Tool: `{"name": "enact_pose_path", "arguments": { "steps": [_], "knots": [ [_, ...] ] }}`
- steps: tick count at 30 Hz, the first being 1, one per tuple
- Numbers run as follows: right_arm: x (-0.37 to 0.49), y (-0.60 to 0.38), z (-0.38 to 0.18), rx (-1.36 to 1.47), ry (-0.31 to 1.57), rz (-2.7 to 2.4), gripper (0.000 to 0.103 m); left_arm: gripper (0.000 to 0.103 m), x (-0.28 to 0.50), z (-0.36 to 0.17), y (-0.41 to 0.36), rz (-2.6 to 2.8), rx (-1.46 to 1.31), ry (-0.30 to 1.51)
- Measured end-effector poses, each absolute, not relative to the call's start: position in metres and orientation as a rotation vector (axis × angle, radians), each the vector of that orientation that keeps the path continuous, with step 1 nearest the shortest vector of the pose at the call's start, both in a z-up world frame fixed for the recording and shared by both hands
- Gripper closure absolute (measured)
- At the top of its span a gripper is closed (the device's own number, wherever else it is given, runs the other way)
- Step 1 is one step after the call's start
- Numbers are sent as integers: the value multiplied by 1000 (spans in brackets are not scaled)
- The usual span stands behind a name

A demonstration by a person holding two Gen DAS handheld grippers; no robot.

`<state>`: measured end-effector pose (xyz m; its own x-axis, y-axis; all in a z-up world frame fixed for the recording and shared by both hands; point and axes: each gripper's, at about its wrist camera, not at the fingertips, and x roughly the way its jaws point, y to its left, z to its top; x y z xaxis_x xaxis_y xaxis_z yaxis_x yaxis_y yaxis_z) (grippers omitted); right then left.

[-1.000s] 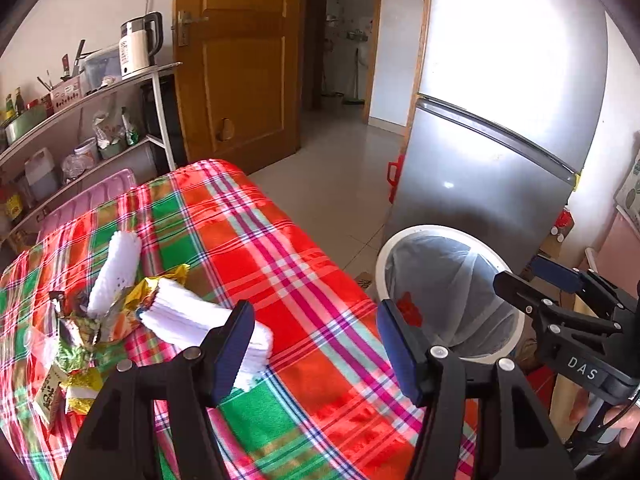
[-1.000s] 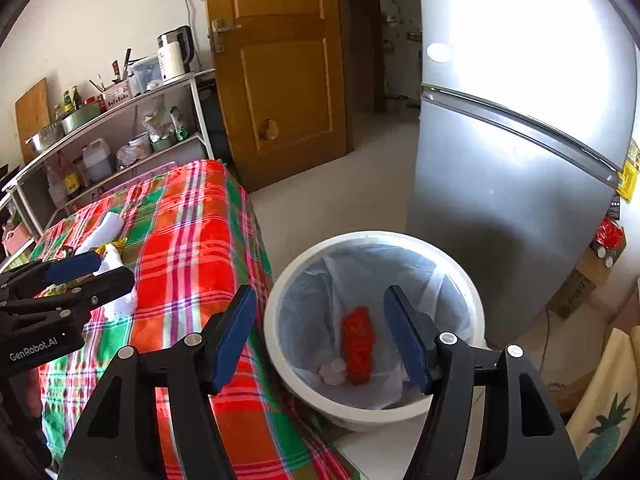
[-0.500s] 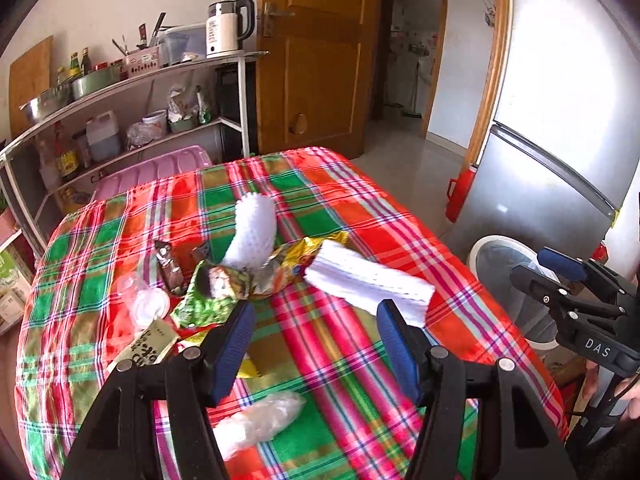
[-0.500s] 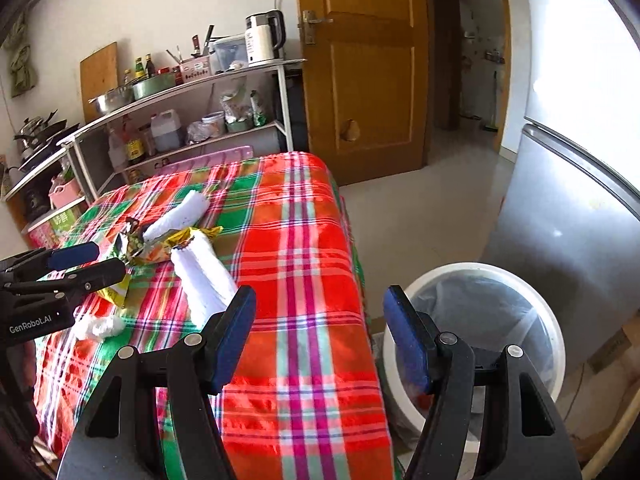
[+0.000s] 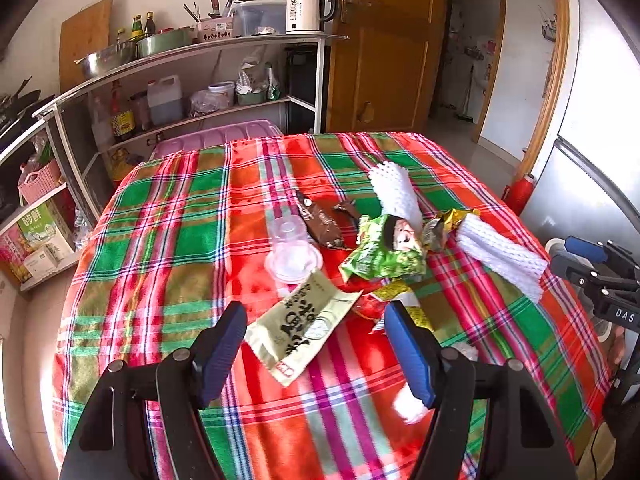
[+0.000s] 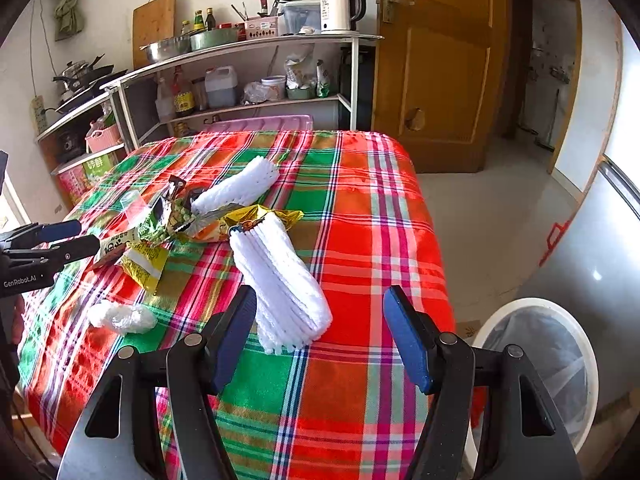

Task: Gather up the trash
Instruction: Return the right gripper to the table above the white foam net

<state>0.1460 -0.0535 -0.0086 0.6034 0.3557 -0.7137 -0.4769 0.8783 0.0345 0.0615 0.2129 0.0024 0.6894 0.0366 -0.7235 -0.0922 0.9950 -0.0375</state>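
- Trash lies clustered on the bench [image 5: 168, 216] under its plaid cloth, all placed here by the green snack wrapper [image 5: 382, 254] at the middle of the heap.
- Just left of that wrapper sits a clear plastic cup [image 5: 291, 248]; behind the cup lies a dark brown wrapper [image 5: 320, 220].
- Toward the camera from the green snack wrapper lies a pale yellow sachet [image 5: 300, 326], with a small yellow packet [image 6: 146, 264] beside it.
- One white foam net [image 5: 394, 194] leans behind the wrapper; a second foam net [image 6: 280, 280] lies to its right, touching a gold foil wrapper [image 6: 256, 216].
- A crumpled white wad [image 6: 122, 317] lies apart, nearer the bench edge.
- Left hand-held gripper [image 5: 316, 344] hovers over the sachet, its jaws opening with nothing pinched between them.
- Right hand-held gripper [image 6: 320, 340] stands wide apart above the second foam net, pads off it.
- White bin [image 6: 560, 360] stands on the floor past the bench's right edge.
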Motion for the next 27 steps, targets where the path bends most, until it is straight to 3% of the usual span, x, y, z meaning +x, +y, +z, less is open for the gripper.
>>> {"name": "enact_pose_path", "arguments": {
  "steps": [10,27],
  "knots": [
    [169,-30,-28,-227,856,553,36,32,87,-30,239,64,-5,916],
    [181,-6,-52,-332,919,551,39,35,110,-40,231,-8,76,929]
  ]
}}
